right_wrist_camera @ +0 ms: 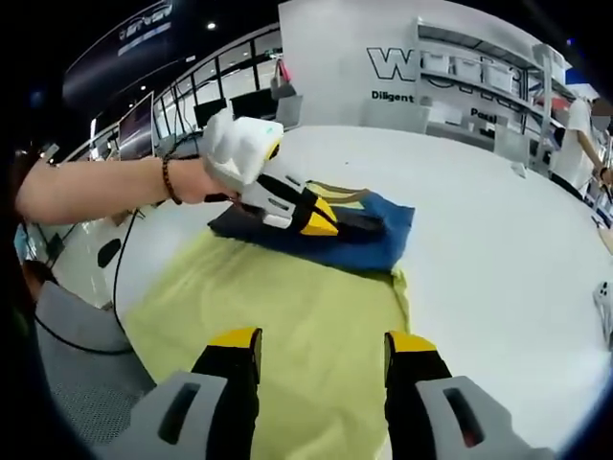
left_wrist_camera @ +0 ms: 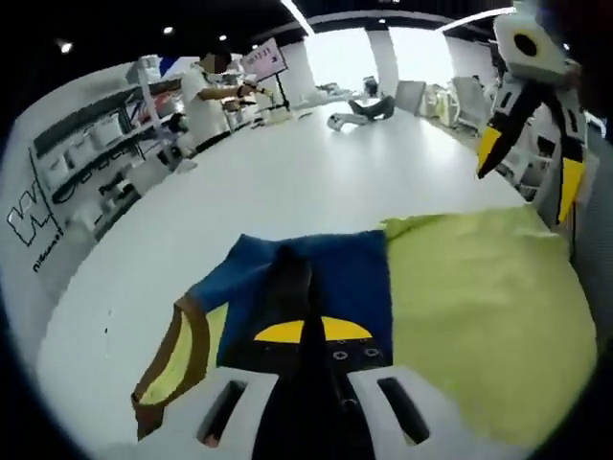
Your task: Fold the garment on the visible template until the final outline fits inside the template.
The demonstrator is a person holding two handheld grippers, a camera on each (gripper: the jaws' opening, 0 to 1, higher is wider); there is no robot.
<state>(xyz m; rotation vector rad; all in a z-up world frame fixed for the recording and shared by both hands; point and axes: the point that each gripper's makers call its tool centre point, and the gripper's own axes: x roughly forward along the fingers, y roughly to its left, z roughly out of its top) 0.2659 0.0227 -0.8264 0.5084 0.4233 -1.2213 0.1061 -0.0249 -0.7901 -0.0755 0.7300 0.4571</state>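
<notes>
A folded blue garment (left_wrist_camera: 354, 278) with brown trim and a yellow inner part lies on the white table, its right side on the yellow-green template (left_wrist_camera: 479, 307). My left gripper (left_wrist_camera: 292, 268) is shut, its black jaws pressed together on the garment's top layer. In the right gripper view that left gripper (right_wrist_camera: 359, 227), held by a hand, lies across the blue garment (right_wrist_camera: 388, 244) at the far end of the template (right_wrist_camera: 287, 316). My right gripper (right_wrist_camera: 323, 347) hovers open over the template's near part, holding nothing. It also hangs open at upper right as the right gripper (left_wrist_camera: 527, 168).
The white table (left_wrist_camera: 316, 172) stretches far beyond the garment. A person (left_wrist_camera: 206, 96) stands at its far end by shelves (left_wrist_camera: 96, 153). Grey objects (left_wrist_camera: 359, 110) lie on the far table. A black cable (right_wrist_camera: 117, 278) runs at the table's left edge; another person (right_wrist_camera: 579, 134) stands right.
</notes>
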